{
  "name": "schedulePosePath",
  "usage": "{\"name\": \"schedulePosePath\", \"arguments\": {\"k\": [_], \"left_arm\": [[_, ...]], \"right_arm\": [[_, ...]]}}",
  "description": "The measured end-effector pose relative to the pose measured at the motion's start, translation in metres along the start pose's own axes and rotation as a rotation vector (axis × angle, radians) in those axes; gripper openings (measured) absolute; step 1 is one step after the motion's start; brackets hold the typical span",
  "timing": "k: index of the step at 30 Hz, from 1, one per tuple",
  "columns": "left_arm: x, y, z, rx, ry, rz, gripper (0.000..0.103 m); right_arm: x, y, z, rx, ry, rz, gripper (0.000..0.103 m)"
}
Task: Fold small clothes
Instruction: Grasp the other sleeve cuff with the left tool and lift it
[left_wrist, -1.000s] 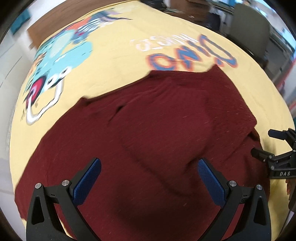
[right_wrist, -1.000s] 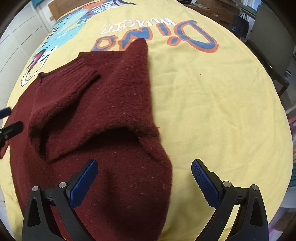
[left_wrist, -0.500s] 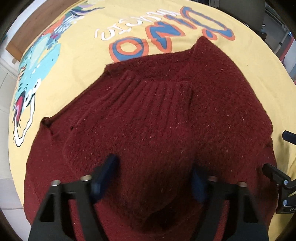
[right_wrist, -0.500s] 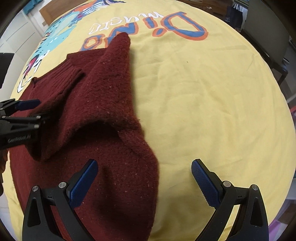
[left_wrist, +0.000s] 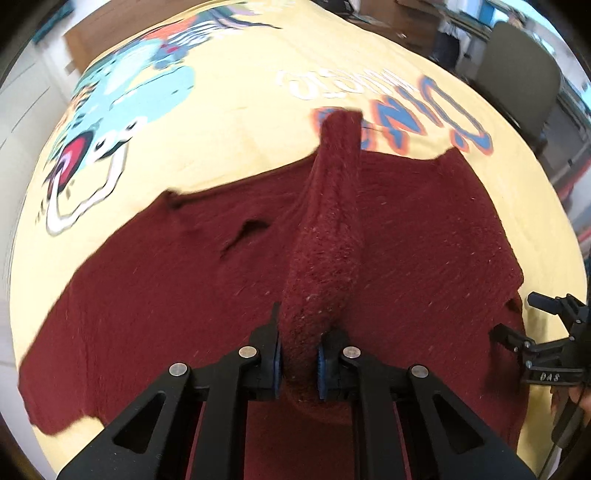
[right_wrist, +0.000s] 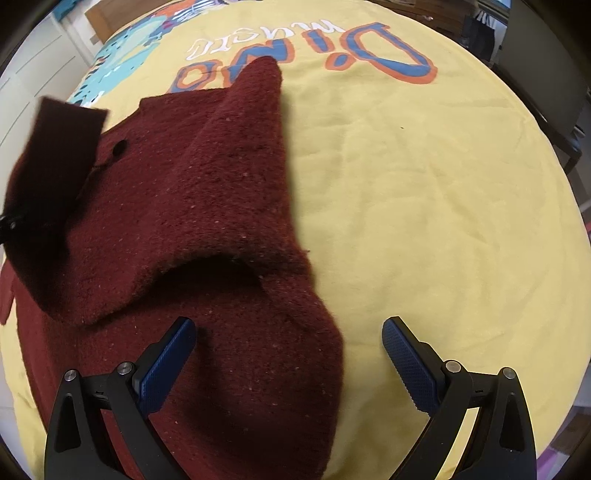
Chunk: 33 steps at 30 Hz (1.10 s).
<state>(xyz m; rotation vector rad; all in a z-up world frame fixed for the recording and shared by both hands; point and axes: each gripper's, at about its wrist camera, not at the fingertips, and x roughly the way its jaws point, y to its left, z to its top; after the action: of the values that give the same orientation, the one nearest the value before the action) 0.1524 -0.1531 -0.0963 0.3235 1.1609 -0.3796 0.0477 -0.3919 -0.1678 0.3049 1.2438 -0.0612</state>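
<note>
The yellow cloth (right_wrist: 424, 192) with its big dinosaur print (left_wrist: 122, 107) and the orange-and-blue lettering (right_wrist: 388, 55) covers the counter and fills both views from edge to edge. On it lies the dark red knitted sweater (left_wrist: 177, 288), spread across the lower middle of my left view and down the left half of my right view, its body flat and its right part already folded over itself, with a loose pocket of shadow under the fold.

I take the step in hand to be the folding of a sleeve. My left claw (left_wrist: 298, 363) has just been closing, and its blue pads (left_wrist: 276, 363) now pinch the sleeve (left_wrist: 328, 236), which stands up from the centre of the frame as a narrow ridge running toward the lettering at upper middle. In my right view that same sleeve hangs as a dark flap at the upper left edge.

My right claw (right_wrist: 288, 360) is spread wide and holds nothing; it hovers at the bottom of its frame, one pad over the sweater's near edge and the other over bare yellow cloth.

Next, I judge, I must carry the pinched sleeve across the body and lay it flat without dragging the rest askew; the right claw may need to steady the fold.
</note>
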Motion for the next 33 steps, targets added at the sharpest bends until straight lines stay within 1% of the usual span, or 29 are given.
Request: {"name": "schedulePosePath", "arguments": {"k": [2,4,5,6,10,11,12,15,22,24,26,29,30,32,33], "left_arm": [[-0.002,0.011,-0.012,-0.019,-0.002,0.000,0.011],[-0.005,0.011,-0.026,-0.042,-0.013,0.011,0.011],[-0.005,0.018,-0.033,-0.066,-0.016,0.010,0.011],[-0.007,0.016,-0.033,-0.090,-0.020,0.005,0.010],[-0.015,0.037,-0.048,-0.191,-0.029,-0.015,0.010],[-0.015,0.040,-0.047,-0.220,-0.032,-0.023,0.010],[-0.021,0.034,-0.054,-0.241,-0.035,-0.028,0.010],[-0.027,0.036,-0.069,-0.292,-0.042,-0.024,0.010],[-0.017,0.035,-0.093,-0.324,0.026,-0.037,0.011],[-0.014,0.036,-0.095,-0.334,0.034,-0.041,0.014],[-0.010,0.037,-0.096,-0.336,0.048,-0.047,0.014],[-0.006,0.042,-0.098,-0.354,0.086,-0.066,0.017],[-0.006,0.043,-0.098,-0.357,0.093,-0.071,0.019],[-0.008,0.049,-0.099,-0.354,0.109,-0.056,0.034],[-0.010,0.052,-0.099,-0.352,0.115,-0.044,0.048]], "right_arm": [[0.001,0.002,0.001,-0.005,0.001,-0.002,0.101],[0.002,0.004,0.003,-0.007,0.000,-0.005,0.101],[0.002,0.004,0.003,-0.007,-0.001,-0.005,0.101],[0.002,0.005,0.003,-0.007,0.000,-0.006,0.101],[0.003,0.006,0.003,-0.005,0.003,-0.011,0.101],[0.004,0.006,0.002,-0.006,0.004,-0.013,0.101],[0.004,0.006,0.000,-0.006,0.004,-0.013,0.101],[0.004,0.006,-0.001,-0.006,0.006,-0.014,0.101],[0.005,0.010,-0.006,-0.014,0.009,-0.012,0.101],[0.004,0.010,-0.007,-0.016,0.008,-0.013,0.101],[0.004,0.010,-0.007,-0.016,0.008,-0.013,0.101],[0.004,0.009,-0.007,-0.016,0.009,-0.015,0.101],[0.004,0.009,-0.007,-0.017,0.010,-0.016,0.101],[0.003,0.010,-0.006,-0.021,0.011,-0.021,0.101],[0.002,0.011,-0.005,-0.022,0.011,-0.023,0.101]]}}
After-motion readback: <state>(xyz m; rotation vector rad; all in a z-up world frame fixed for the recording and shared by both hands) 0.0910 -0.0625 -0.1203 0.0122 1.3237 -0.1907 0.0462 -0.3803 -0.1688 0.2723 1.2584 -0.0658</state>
